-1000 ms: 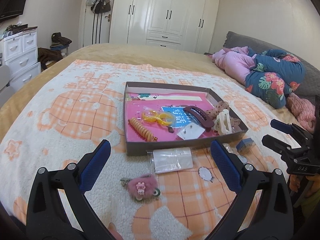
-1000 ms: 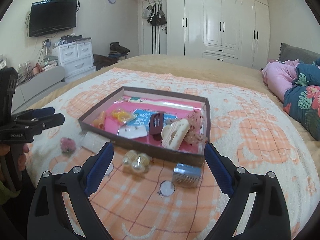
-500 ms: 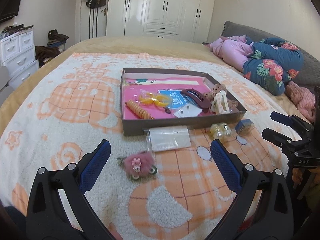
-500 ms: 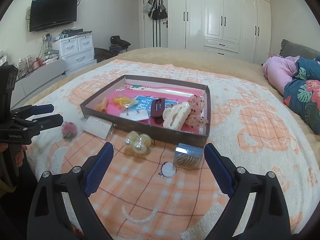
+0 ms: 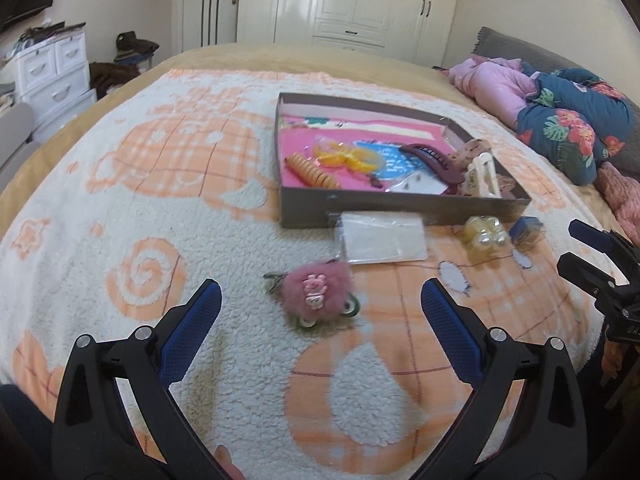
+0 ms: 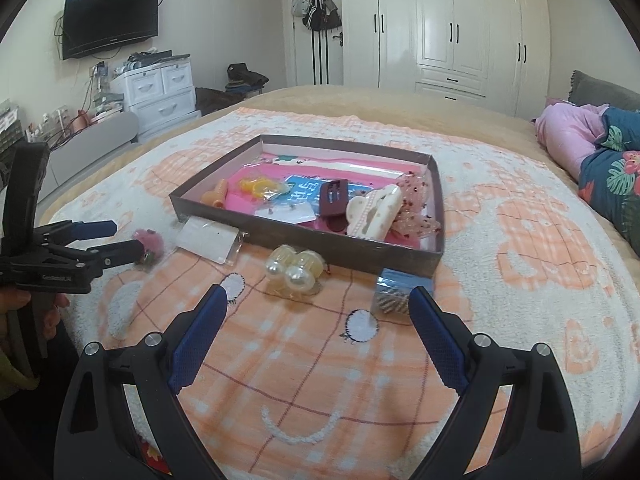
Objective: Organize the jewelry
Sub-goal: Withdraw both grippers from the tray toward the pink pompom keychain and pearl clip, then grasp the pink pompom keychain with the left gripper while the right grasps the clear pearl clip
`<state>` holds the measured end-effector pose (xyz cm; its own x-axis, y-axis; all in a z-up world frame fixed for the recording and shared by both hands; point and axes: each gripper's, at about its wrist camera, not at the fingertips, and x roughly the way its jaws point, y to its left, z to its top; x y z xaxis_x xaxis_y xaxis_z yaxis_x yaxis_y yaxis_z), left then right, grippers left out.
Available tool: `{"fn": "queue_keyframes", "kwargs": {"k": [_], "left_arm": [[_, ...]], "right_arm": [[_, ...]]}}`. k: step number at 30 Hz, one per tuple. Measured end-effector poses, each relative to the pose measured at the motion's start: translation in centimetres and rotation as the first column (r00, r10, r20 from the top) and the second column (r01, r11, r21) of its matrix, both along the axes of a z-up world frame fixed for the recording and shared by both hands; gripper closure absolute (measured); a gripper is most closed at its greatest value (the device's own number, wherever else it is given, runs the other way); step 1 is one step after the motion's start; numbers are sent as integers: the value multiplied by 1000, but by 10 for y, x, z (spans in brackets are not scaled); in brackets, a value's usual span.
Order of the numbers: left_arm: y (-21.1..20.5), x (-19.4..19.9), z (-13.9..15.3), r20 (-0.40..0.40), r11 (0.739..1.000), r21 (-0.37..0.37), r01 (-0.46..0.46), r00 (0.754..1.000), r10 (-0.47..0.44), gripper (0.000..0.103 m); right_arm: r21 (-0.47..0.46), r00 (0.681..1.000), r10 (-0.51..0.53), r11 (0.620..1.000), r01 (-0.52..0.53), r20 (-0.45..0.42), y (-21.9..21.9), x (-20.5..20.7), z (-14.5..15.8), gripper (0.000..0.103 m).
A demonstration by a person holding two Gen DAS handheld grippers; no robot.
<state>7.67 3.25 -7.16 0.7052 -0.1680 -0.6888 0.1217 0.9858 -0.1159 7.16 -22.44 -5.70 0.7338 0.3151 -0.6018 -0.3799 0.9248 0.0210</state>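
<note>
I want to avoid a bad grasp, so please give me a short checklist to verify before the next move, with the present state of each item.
1. Left gripper open and empty: ok.
2. Right gripper open and empty: ok.
3. Fluffy pink pom-pom hair clip lies on the blanket between the left fingers' line, nothing on top of it: ok.
4. Pearl-decorated yellow hair ties lie on the blanket ahead of the right gripper, outside the box: ok.
5. Shallow brown cardboard box with pink lining has free space for more items, at its left part: ok.
6. The two grippers are apart: ok.
</note>
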Motion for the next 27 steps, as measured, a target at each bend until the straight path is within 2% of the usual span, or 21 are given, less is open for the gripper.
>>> {"fn": "queue_keyframes", "kwargs": {"k": [11, 14, 16, 19, 24, 27], "left_arm": [[6, 8, -11, -15, 1000, -23, -9, 1000, 8, 13], [4, 10, -12, -16, 1000, -30, 2, 1000, -2, 20], [3, 12, -13, -22, 999, -36, 9, 1000, -10, 31], [1, 13, -16, -32, 999, -33, 20, 999, -21, 43], [-1, 15, -18, -38, 999, -32, 22, 999, -23, 52], [1, 17, -19, -39, 999, -30, 12, 999, -13, 63]], "right_arm": [[-22, 999, 27, 999, -28, -42, 31, 20, -17, 14], [-25, 999, 19, 999, -21, -48, 35, 28, -18, 14], [-23, 998, 12, 1000, -14, -57, 37, 34, -20, 14], [-25, 996, 7, 1000, -9, -89, 44, 46, -24, 22], [-35, 991, -12, 999, 7, -134, 52, 63, -33, 33], [-40, 986, -29, 999, 22, -161, 54, 68, -42, 49]]}}
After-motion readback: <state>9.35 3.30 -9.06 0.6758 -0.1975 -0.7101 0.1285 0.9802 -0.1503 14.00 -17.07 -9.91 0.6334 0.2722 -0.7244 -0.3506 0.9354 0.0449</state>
